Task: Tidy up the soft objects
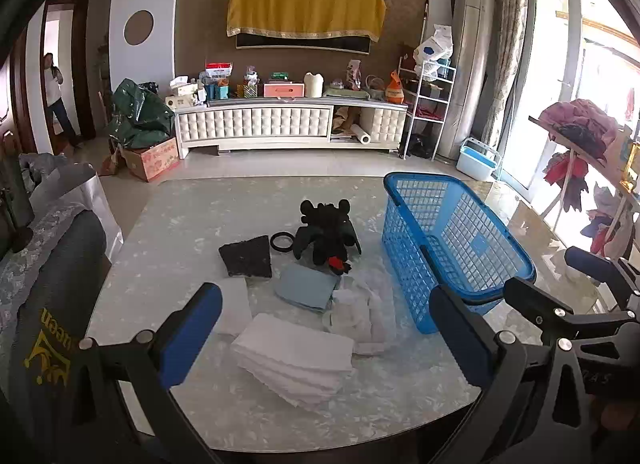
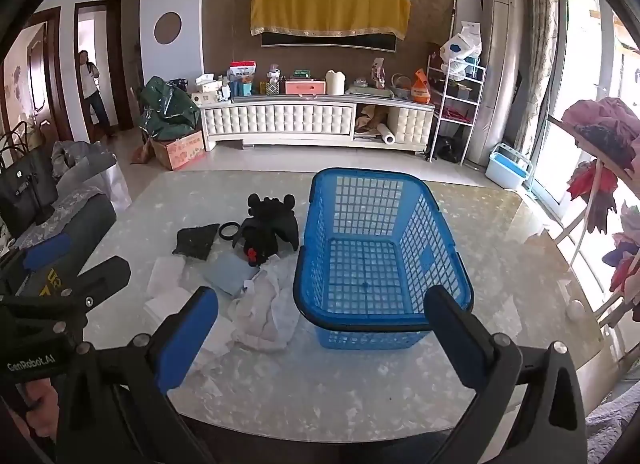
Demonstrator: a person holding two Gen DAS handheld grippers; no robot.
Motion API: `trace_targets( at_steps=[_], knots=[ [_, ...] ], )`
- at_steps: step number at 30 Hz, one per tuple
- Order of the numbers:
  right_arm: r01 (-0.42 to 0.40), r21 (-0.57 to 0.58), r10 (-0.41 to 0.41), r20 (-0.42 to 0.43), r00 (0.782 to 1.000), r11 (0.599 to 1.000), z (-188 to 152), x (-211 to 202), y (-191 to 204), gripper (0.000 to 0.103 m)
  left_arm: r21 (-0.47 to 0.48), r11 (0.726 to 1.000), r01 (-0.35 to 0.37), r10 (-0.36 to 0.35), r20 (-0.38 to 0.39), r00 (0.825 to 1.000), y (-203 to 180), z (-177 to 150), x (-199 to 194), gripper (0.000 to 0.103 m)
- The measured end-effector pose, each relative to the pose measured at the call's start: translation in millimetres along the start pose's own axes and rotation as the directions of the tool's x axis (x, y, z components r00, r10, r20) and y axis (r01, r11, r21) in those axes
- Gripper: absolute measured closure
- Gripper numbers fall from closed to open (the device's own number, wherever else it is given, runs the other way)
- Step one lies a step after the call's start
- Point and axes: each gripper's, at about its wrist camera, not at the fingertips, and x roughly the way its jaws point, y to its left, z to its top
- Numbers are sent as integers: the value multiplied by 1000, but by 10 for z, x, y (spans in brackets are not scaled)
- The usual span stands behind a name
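Note:
An empty blue plastic basket [image 1: 452, 240] [image 2: 380, 260] stands on the right of the marble table [image 1: 180, 224] [image 2: 360, 376]. Left of it lie a black plush toy [image 1: 326, 234] [image 2: 270, 226], a dark square cloth [image 1: 246, 256] [image 2: 194, 242], a black ring [image 1: 282, 241] [image 2: 229, 230], a folded grey-blue cloth [image 1: 306, 288] [image 2: 232, 274], a crumpled white cloth [image 1: 366, 312] [image 2: 266, 310] and a stack of folded white towels [image 1: 294, 358]. My left gripper [image 1: 328, 338] is open above the white stack. My right gripper [image 2: 324, 340] is open before the basket's near rim.
A grey cushion with yellow print [image 1: 44, 336] sits at the table's left edge. A clothes rack [image 1: 588, 152] [image 2: 600, 168] stands on the right. A TV cabinet [image 1: 288, 124] lines the far wall. A person [image 1: 56, 96] stands in the doorway.

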Motion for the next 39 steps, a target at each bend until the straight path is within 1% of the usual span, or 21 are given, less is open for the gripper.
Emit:
trace_targets(
  at_steps=[39],
  knots=[
    [47,-3,-47,-70,996,999,-55,20,-123,0,3,998,70,-70,-59,996,-122,-59,157,0]
  ],
)
